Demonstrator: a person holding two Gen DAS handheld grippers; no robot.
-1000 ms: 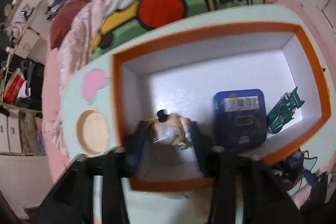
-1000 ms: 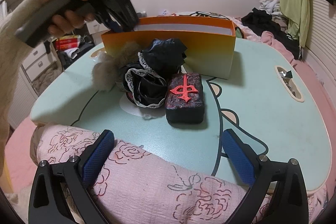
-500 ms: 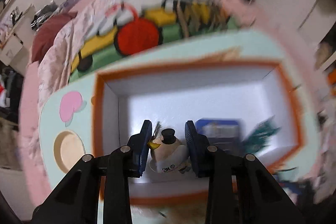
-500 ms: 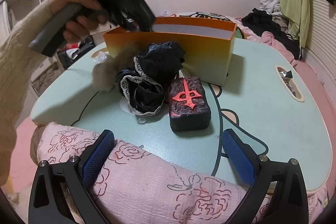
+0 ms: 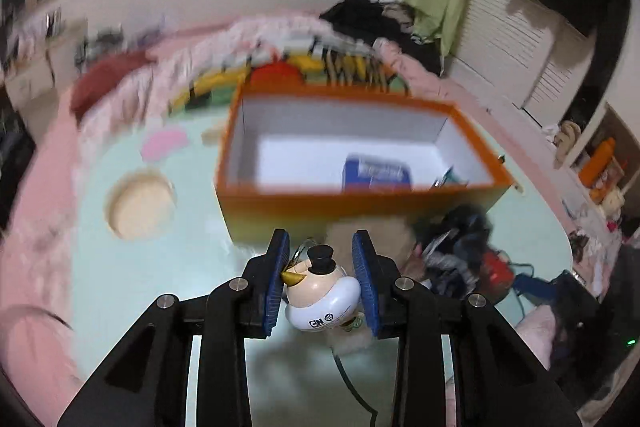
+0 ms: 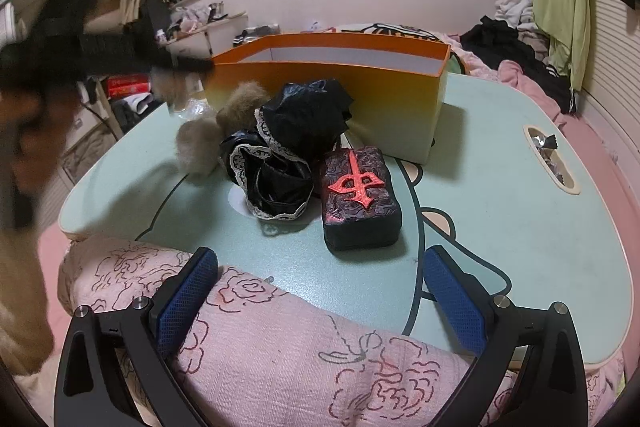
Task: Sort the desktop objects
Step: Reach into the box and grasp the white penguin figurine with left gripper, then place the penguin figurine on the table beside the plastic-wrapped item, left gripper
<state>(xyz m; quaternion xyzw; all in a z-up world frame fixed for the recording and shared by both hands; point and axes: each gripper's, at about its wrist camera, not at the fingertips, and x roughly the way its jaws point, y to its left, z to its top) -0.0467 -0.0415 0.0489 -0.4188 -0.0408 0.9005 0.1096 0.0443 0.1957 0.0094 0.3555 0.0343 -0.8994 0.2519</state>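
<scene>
Left gripper (image 5: 321, 281) clamps a top-hatted figurine (image 5: 320, 291); right gripper (image 6: 320, 301) gapes wide.

1. A pale green table (image 6: 500, 211) with a cartoon drawing carried the things.
2. An orange box (image 6: 328, 95) stood on it, toward the far side.
3. Just in front of the box lay a black lace-trimmed bundle (image 6: 288, 151), a grey-brown fur piece (image 6: 200, 147) on its left and a dark block with a red sign (image 6: 358, 195) on its right.
4. A pink rose-print cloth (image 6: 280, 343) lay along the near edge.
</scene>
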